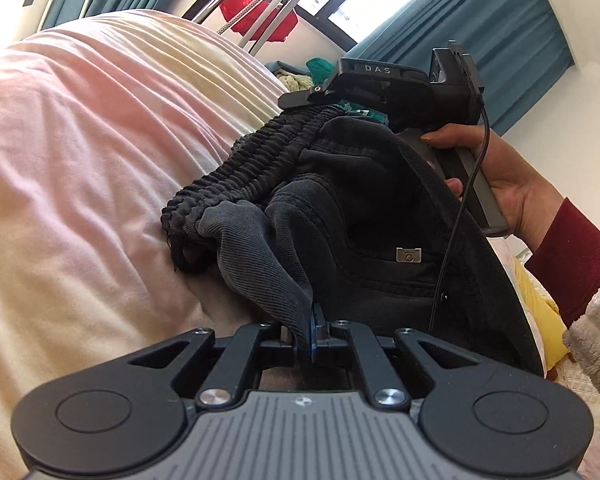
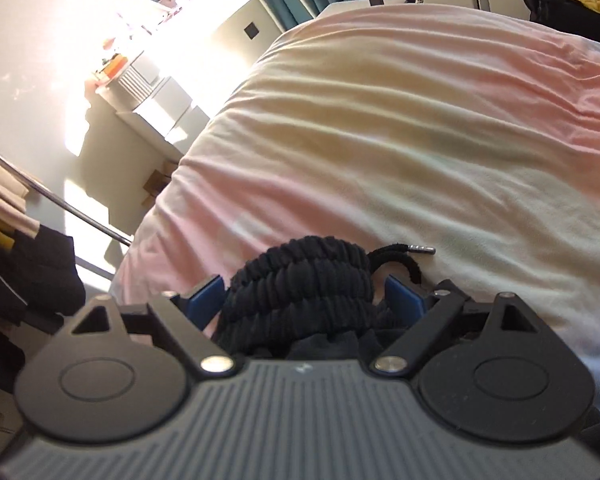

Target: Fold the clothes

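Both tongs working a pair of black trousers on the bed.

I am pinching a fold of the black trousers (image 1: 364, 216) in my left tongs (image 1: 312, 320), closed tight on the grey-black twill near me, while my right tongs (image 2: 304, 296) are standing wide apart around the ribbed waistband (image 2: 300, 288), which is lying between the blue pads (image 2: 208, 292) ungripped. The garment is lying bunched on the pink bedsheet (image 1: 80, 140), drawcord tip (image 2: 422, 249) trailing right. I judge a fold or a spreading-out is in hand; next the right tongs should close on the waistband.
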